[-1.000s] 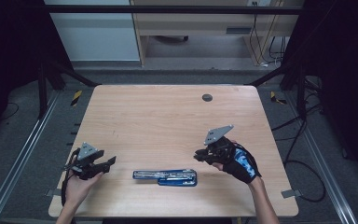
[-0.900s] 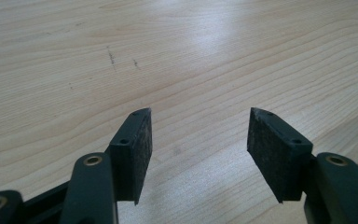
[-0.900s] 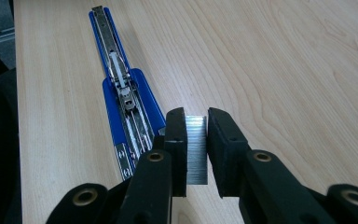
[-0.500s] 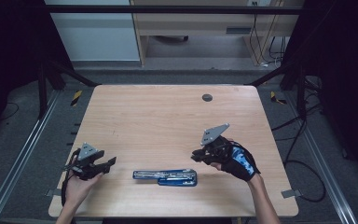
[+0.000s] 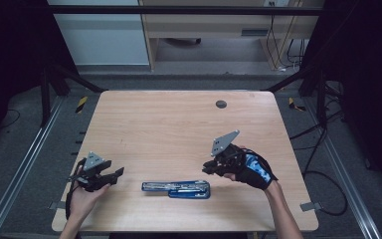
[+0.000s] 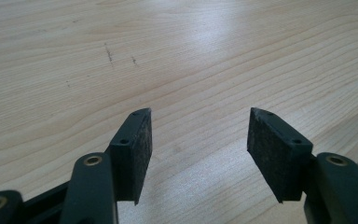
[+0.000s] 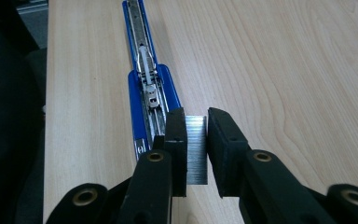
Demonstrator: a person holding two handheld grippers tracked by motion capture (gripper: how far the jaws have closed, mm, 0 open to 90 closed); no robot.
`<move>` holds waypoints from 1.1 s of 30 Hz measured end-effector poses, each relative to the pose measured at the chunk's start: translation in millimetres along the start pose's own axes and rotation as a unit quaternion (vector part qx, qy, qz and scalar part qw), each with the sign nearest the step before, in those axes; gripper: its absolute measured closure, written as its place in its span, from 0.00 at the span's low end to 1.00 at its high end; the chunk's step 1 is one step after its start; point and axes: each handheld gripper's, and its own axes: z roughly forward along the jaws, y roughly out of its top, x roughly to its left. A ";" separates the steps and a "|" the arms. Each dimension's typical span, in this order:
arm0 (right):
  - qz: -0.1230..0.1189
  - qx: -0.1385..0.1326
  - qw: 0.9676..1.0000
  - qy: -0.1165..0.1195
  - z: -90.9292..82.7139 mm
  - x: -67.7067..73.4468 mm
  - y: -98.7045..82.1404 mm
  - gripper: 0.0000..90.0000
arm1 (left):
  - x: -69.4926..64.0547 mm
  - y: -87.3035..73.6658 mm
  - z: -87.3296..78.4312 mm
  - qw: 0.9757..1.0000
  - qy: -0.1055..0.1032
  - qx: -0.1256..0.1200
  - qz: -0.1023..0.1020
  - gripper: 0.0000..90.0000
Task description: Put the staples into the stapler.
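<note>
Nothing has moved on the pale wooden table (image 5: 179,129).

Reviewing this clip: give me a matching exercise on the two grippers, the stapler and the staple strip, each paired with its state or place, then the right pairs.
Things:
1. left gripper
2. right gripper
3. blue stapler
4. strip of staples

States or places:
A. lies opened out flat on the table, its metal channel exposed
B. clamped between two black jaws
C. jaws apart, nothing between them, over bare wood
D. jaws closed on something silver, just short of the stapler's near end

Pairs: 1-C, 2-D, 3-A, 4-B
</note>
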 end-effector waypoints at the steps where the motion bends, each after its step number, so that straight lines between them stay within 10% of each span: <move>1: -0.004 0.003 1.000 0.001 0.4 0.3 1.0 0.87 | 0.0 -0.1 -0.1 1.000 0.000 0.000 0.000 0.45; 33: -0.054 0.055 0.995 0.062 31.1 1.5 6.3 0.87 | -2.0 -0.8 2.1 1.000 0.001 0.007 0.004 0.45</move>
